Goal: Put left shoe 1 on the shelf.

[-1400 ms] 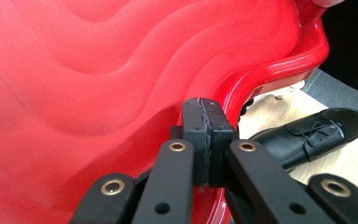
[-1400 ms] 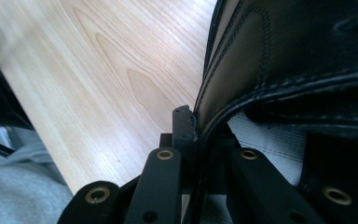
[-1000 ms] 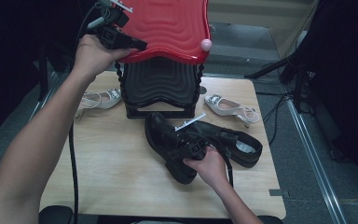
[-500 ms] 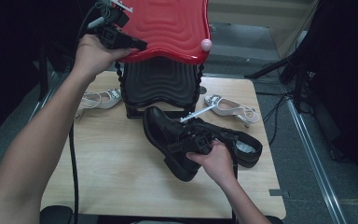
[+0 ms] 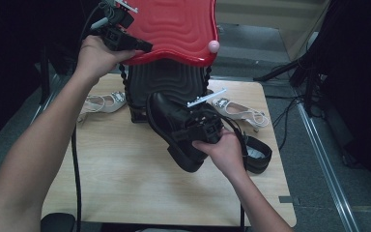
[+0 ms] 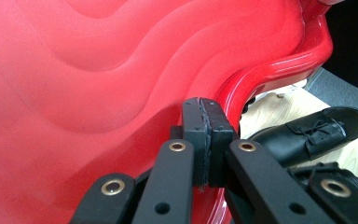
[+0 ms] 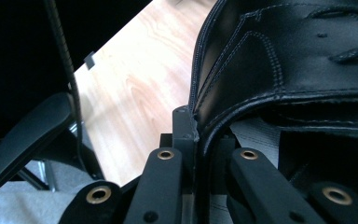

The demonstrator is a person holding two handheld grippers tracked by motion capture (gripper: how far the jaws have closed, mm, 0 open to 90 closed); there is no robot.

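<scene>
The tabletop (image 5: 125,174) carries a black ribbed box (image 5: 166,87) at its far edge, and I am holding its red lid (image 5: 174,24) tipped up and back with my left gripper (image 5: 142,47), the jaws closed tight on the lid's wavy rim. I should keep that hand where it is so the opening is wide and the lid cannot drop onto the shoe. In my right gripper (image 5: 200,126) the black lace-up shoe (image 5: 174,123) hangs clear of the tabletop just in front of the box, toe towards it; the jaws are nearly closed, pinching the leather collar at the heel. That thin edge could slip or let the shoe swing, so I judge a slow lift best, toe raised over the box's front wall, then lowered in. Its partner, the second black shoe (image 5: 258,154), lies near the right edge, with a pale sandal (image 5: 239,111) beyond it and another pale sandal (image 5: 101,102) left of the box.
</scene>
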